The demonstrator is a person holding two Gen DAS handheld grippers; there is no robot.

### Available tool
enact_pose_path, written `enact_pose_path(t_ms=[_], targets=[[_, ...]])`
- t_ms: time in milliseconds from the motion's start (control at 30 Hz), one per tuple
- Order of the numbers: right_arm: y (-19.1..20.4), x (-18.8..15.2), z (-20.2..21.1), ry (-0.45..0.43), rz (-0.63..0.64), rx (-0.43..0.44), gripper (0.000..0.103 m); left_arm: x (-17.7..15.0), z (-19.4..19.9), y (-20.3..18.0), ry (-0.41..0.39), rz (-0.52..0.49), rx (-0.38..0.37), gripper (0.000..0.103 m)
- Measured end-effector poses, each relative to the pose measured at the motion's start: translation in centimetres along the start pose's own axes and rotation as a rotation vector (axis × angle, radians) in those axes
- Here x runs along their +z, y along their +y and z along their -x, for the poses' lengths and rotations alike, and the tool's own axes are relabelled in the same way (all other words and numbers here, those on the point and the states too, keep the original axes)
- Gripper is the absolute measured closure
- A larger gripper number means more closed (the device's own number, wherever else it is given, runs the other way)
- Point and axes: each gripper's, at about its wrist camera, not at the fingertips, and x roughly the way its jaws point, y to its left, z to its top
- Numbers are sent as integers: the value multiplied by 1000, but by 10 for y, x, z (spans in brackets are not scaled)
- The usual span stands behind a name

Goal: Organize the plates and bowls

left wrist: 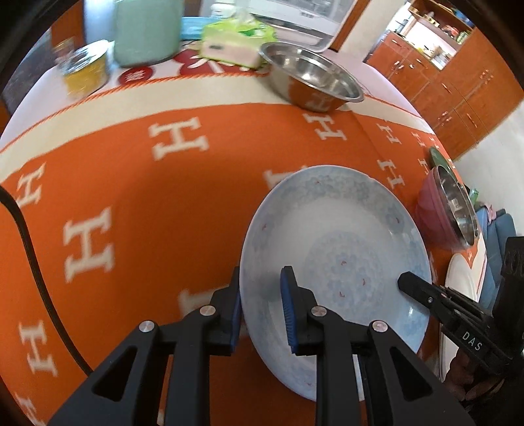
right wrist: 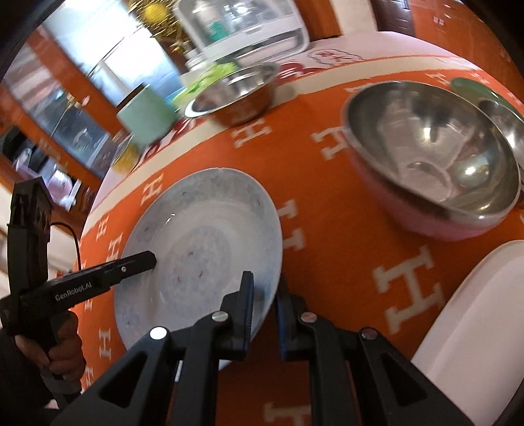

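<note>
A pale blue patterned plate [left wrist: 334,249] is held tilted above the orange tablecloth. My left gripper [left wrist: 262,308] straddles its left rim, one blue pad under and one over, with a visible gap. My right gripper [right wrist: 265,304] is shut on the plate's [right wrist: 203,239] right rim. Each gripper shows in the other's view: the right one [left wrist: 435,295], the left one [right wrist: 131,262]. A steel bowl nested in a pink bowl [right wrist: 429,154] stands to the right, also in the left wrist view [left wrist: 448,209]. Another steel bowl [left wrist: 311,75] stands farther back.
A white plate [right wrist: 475,321] lies at the near right. A green plate [right wrist: 471,87] lies behind the nested bowls. A mint container [left wrist: 147,29], tissue pack [left wrist: 235,42], yellow tin [left wrist: 85,68] and white appliance [right wrist: 242,26] stand at the table's far side.
</note>
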Motion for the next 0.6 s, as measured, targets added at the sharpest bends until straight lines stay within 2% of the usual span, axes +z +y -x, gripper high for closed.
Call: enact_pose_path(t_ms=[267,600], targets=[[30,-15,19,1,144,34,91,-36,38,15,-3,24,15,83],[37,-29,61,-78,195,55,91,-60,82,-4,-69,-3,17,82]])
